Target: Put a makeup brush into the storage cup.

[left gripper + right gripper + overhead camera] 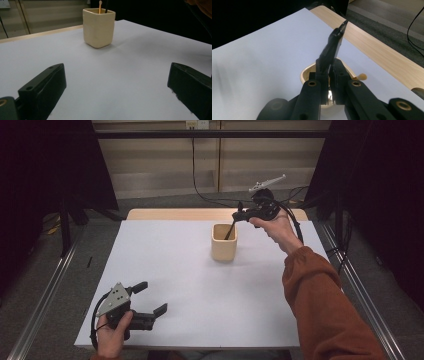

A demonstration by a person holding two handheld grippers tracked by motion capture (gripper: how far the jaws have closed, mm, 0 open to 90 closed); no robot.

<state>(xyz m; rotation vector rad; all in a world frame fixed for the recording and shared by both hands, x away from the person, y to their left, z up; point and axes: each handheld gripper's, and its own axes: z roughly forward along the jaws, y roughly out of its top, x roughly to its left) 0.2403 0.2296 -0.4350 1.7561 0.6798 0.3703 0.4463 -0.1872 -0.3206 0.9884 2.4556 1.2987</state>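
while the left gripper [150,299] rests released, the right gripper [329,72] grasps a black pen [332,47] above the cup [223,242].

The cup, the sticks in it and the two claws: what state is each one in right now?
Cream cup: upright on the white table, open-topped.
Black stick: pinched by the right claw, lower end inside the cup, leaning.
Wooden stick: standing in the cup, free.
Right claw: shut on the black stick, above the cup.
Left claw: open, holding nothing, near the table's front edge.
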